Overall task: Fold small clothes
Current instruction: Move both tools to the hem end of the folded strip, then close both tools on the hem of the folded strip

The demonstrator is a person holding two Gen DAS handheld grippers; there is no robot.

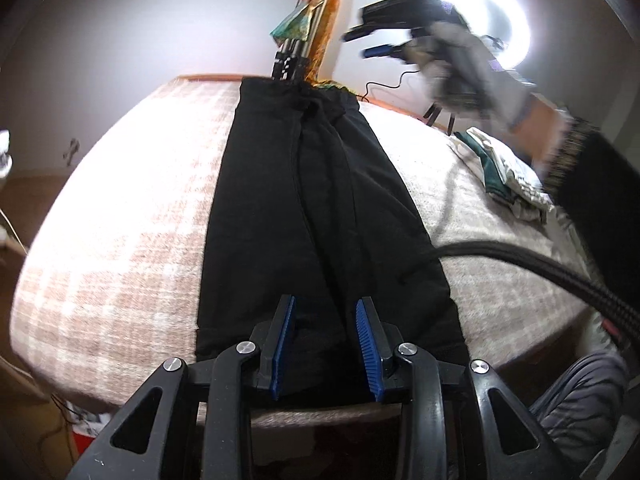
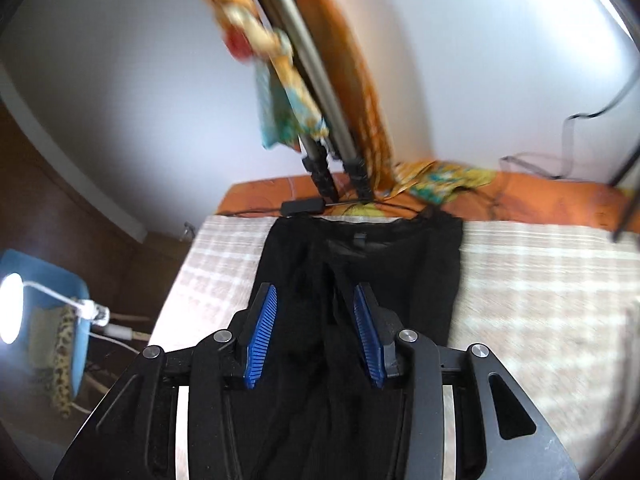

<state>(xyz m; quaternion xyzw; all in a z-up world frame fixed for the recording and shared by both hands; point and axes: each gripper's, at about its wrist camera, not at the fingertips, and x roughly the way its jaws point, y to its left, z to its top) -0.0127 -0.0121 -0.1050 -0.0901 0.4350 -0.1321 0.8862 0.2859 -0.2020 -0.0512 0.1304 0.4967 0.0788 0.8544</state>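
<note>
Black trousers point(image 1: 320, 216) lie flat and lengthwise on a checked blanket point(image 1: 120, 220), waistband at the far end. My left gripper point(image 1: 326, 308) is open, its blue pads just above the near hem. My right gripper point(image 1: 372, 44) shows blurred in the left wrist view, high above the far right of the bed, held by a gloved hand. In the right wrist view my right gripper point(image 2: 314, 296) is open and empty, above the upper part of the trousers point(image 2: 360, 264).
A tripod point(image 2: 320, 128) draped with orange patterned cloth stands at the bed's far edge. Folded clothes point(image 1: 508, 172) lie on the right of the blanket. A black cable point(image 1: 540, 268) crosses at right. A lamp point(image 2: 12, 312) and a blue chair point(image 2: 76, 320) stand left of the bed.
</note>
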